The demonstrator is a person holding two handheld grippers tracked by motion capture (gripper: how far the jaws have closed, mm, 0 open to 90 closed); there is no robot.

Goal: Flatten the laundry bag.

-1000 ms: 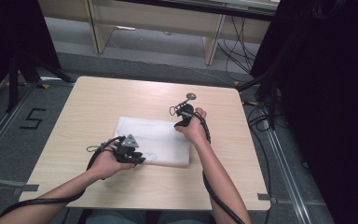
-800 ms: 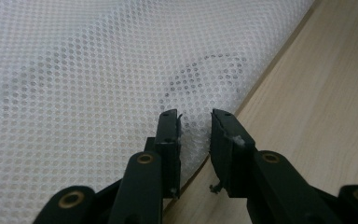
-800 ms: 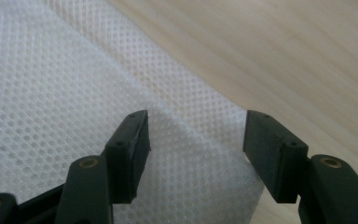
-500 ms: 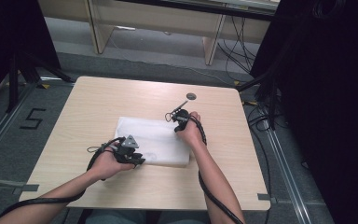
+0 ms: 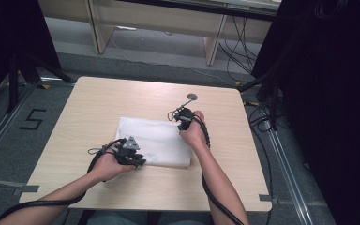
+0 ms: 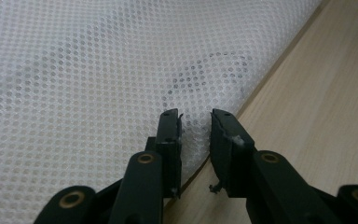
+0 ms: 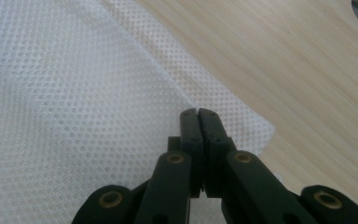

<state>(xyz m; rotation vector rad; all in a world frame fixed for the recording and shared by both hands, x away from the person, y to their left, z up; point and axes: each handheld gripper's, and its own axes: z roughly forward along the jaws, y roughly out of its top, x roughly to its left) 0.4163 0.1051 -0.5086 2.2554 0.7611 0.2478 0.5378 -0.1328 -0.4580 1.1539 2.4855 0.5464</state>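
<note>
The white mesh cloth (image 5: 153,142) lies flat on the surface (image 5: 93,101), its long axis running left to right. At its near left edge, the left gripper (image 5: 138,160) has its fingers (image 6: 170,133) spread a little, the cloth's edge lying under the gap and not pinched. At the far right corner, nearest the right hand (image 5: 193,133), the right gripper (image 7: 199,114) has just been closing, its fingers now pressed together over that corner; whether any mesh is caught between them I cannot tell.
</note>
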